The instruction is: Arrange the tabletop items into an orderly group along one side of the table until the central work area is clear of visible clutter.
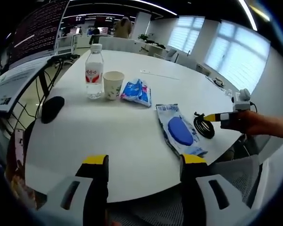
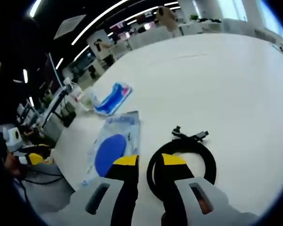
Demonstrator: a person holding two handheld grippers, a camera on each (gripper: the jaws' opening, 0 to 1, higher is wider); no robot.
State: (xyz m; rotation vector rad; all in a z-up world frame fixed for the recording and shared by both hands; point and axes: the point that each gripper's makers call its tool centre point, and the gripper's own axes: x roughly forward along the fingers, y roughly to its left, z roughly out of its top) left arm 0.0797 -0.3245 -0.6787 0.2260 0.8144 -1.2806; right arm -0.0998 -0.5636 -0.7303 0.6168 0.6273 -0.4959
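We see a white table (image 1: 132, 136). On it: a black cable (image 2: 181, 162); a pale blue wipes pack (image 1: 179, 129) with a dark blue oval; a blue-and-white packet (image 1: 137, 92); a cream cup (image 1: 113, 84) with a faint print; a clear bottle (image 1: 94, 70) with a red label and white cap. Both grippers (image 1: 144, 165) (image 2: 148, 162) have yellow tips on black jaws.

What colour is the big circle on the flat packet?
Blue, on the flat packet; clearest in the left gripper view.
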